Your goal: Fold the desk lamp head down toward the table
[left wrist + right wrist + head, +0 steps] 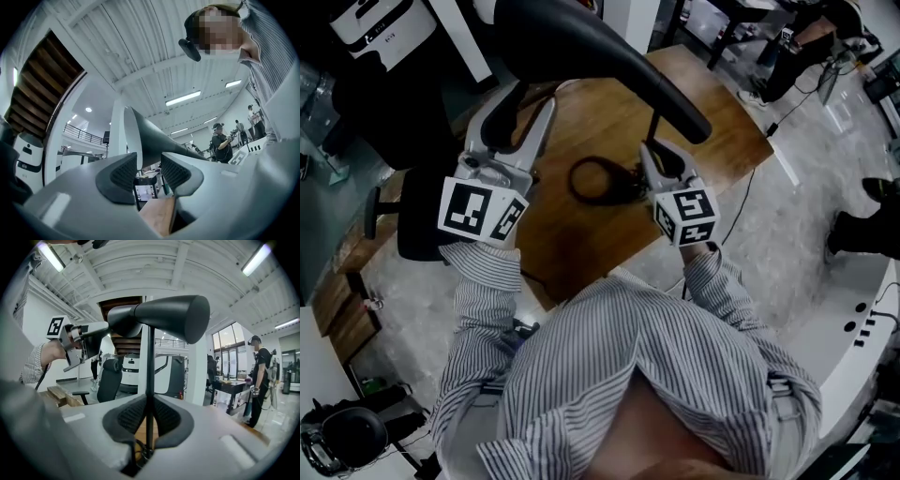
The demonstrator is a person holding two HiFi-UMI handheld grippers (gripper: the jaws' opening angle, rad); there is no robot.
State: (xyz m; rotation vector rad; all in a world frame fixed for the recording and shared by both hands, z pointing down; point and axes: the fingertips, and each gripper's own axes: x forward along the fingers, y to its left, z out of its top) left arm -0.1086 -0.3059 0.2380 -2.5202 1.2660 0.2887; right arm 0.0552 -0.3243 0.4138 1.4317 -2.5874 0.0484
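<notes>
The lamp head [168, 317] sits level, not yet folded — right gripper [149, 416] clamps the stem [150, 366], left gripper [149, 164] gapes wide at its rear.

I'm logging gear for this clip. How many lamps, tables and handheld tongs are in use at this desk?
Lamp: 1
Table: 1
Tongs: 2, the left tongs and the right tongs
Total: 4
</notes>
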